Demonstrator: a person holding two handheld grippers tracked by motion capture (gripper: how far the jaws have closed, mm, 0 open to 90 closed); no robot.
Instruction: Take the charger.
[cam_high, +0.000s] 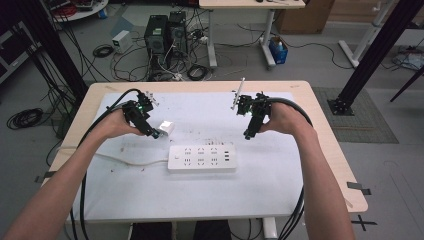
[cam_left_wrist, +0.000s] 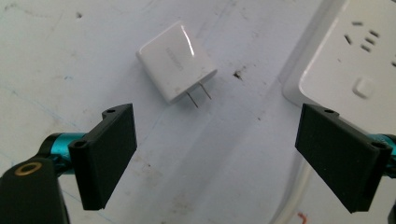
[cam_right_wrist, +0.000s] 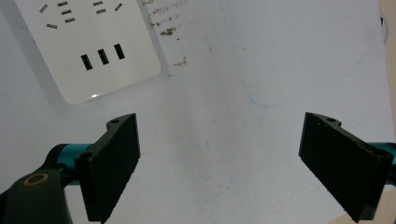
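A small white plug adapter with two metal prongs lies on its side on the white mat, also seen in the high view as the adapter. My left gripper hovers open just short of it, jaws wide apart, nothing between them; in the high view the left gripper is right beside the adapter. A white power strip lies flat mid-table, its end showing as the strip and its USB end as the strip. My right gripper is open over bare mat, above and right of the strip.
The strip's white cord runs left across the mat toward the table edge. The wooden table rim borders the white mat. Beyond the table, computer towers and tangled cables sit on the floor.
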